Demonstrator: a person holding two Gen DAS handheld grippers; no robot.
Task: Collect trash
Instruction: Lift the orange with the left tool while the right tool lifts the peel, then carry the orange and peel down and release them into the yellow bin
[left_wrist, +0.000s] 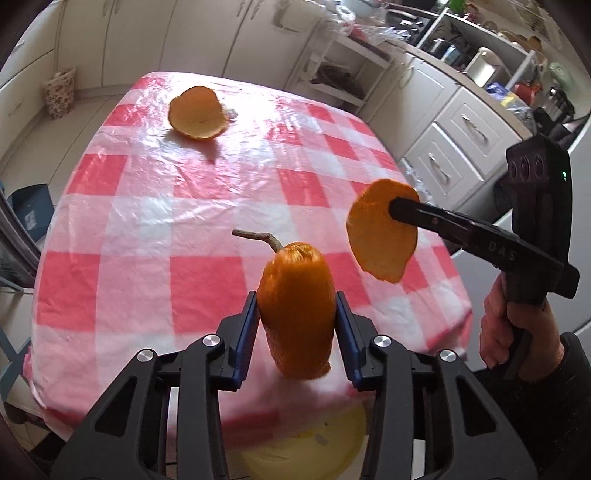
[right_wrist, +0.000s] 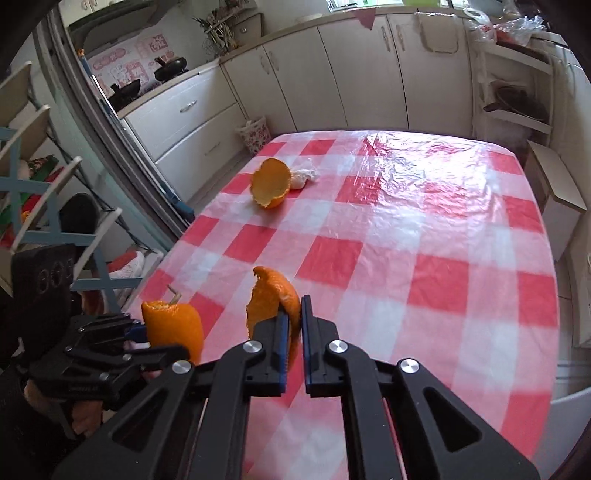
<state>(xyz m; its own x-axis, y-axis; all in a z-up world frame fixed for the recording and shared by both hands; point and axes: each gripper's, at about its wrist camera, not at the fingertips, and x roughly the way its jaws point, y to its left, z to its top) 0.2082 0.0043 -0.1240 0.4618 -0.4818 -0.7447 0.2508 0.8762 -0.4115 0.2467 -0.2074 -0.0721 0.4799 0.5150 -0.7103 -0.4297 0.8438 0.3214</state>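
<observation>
- Left gripper (left_wrist: 295, 321): jaws partly apart, blue pads pressed on either flank of a curled orange peel with a stalk (left_wrist: 295, 306); the peel stands upright between the fingers, clear of the checked tablecloth (left_wrist: 147, 206) beneath it.
- Right gripper (right_wrist: 293, 317): jaws almost together, clamped on a thin flat peel piece (right_wrist: 271, 299) that rises above and to the left of the fingertips; in the left wrist view it hangs off the tip, raised above the cloth.
- Third peel cup (right_wrist: 270, 182): lies on the cloth well ahead of both grippers, toward the far left corner, touching or just beside a small white crumpled scrap (right_wrist: 304, 173).
- Step in hand, as judged: both pieces are lifted and need carrying to a bin. Hold both grips steady, since the thin piece is caught only near one edge and could slip; avoid tilting the curled peel, which is held by its sides alone.
- A pale yellow round shape (left_wrist: 306, 443) shows below the left gripper past the table edge; whether it is the receptacle cannot be told.
- Hidden or unclear: the lower end of the curled peel is blurred; the person's right hand (left_wrist: 517, 332) is partly cut off by the frame; no bin is plainly identifiable.
</observation>
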